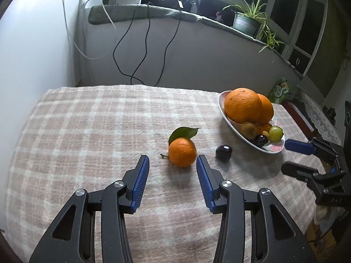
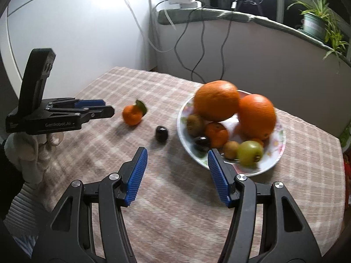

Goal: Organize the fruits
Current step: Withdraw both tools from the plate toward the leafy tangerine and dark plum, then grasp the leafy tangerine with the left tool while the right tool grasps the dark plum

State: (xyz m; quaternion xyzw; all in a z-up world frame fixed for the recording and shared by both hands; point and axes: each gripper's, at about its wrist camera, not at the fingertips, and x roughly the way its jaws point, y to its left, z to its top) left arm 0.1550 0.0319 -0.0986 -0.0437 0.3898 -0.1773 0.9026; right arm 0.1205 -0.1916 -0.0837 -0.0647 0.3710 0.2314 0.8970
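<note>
A small mandarin (image 1: pixel 182 152) with a green leaf lies on the checked tablecloth, and a dark plum (image 1: pixel 223 151) lies just right of it. My left gripper (image 1: pixel 173 162) is open, its blue pads either side of the mandarin's near edge without touching it. A flowered white plate (image 1: pixel 272 149) at the right holds two big oranges (image 1: pixel 243 105), a green fruit and smaller fruits. In the right wrist view my right gripper (image 2: pixel 177 155) is open and empty over the cloth, beside the plate (image 2: pixel 274 160), with the plum (image 2: pixel 162 133) and mandarin (image 2: pixel 132 115) beyond it.
The left gripper (image 2: pixel 105 108), held by a gloved hand (image 2: pixel 30 151), reaches in from the left of the right wrist view. Black cables hang down the wall behind the table. A potted plant (image 1: pixel 245 22) stands on the sill. A green packet (image 1: pixel 280 92) lies past the plate.
</note>
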